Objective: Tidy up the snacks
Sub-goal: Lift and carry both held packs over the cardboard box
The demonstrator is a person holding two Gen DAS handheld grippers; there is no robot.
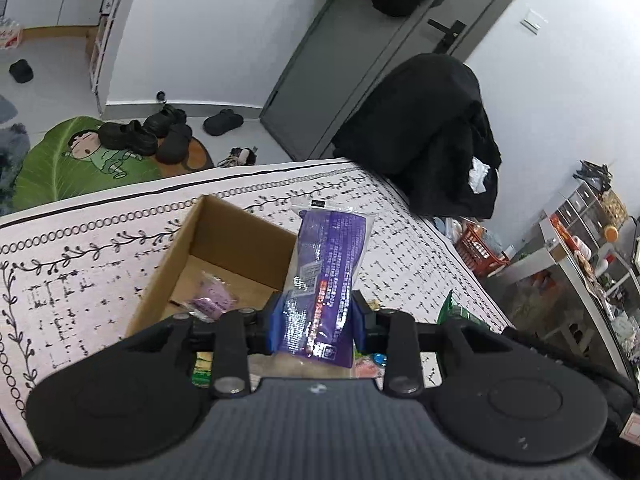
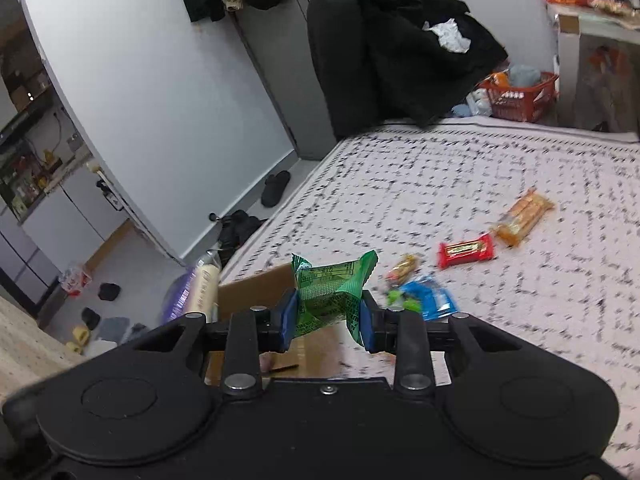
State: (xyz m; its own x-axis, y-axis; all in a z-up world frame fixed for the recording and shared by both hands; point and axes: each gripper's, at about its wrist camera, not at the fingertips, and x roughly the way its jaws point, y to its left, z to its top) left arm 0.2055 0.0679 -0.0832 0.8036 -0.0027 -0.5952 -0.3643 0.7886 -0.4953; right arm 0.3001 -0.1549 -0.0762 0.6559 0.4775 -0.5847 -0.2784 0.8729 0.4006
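A: What is your left tool (image 1: 316, 320) doing?

B: Its blue pads (image 1: 276, 322) are clamped on a purple snack packet (image 1: 326, 268), which stands upright between them. You hold it above the near right corner of the open cardboard box (image 1: 224, 248), and a small pink packet (image 1: 214, 296) lies on the box floor.

A: And your right tool (image 2: 329, 316)?

B: It is pinched on a crumpled green packet (image 2: 334, 292), just above the box edge (image 2: 256, 284). The box sits on a counter (image 2: 480, 168) covered in a white cloth with black print.

A: What lies beyond your tools?

B: To the right on the cloth you have a blue packet (image 2: 432, 298), a small yellow-red one (image 2: 404, 268), a red bar (image 2: 466, 250) and an orange pack (image 2: 524, 216), all apart from the box. A black coat (image 2: 392, 44) is draped at the far end of the counter.
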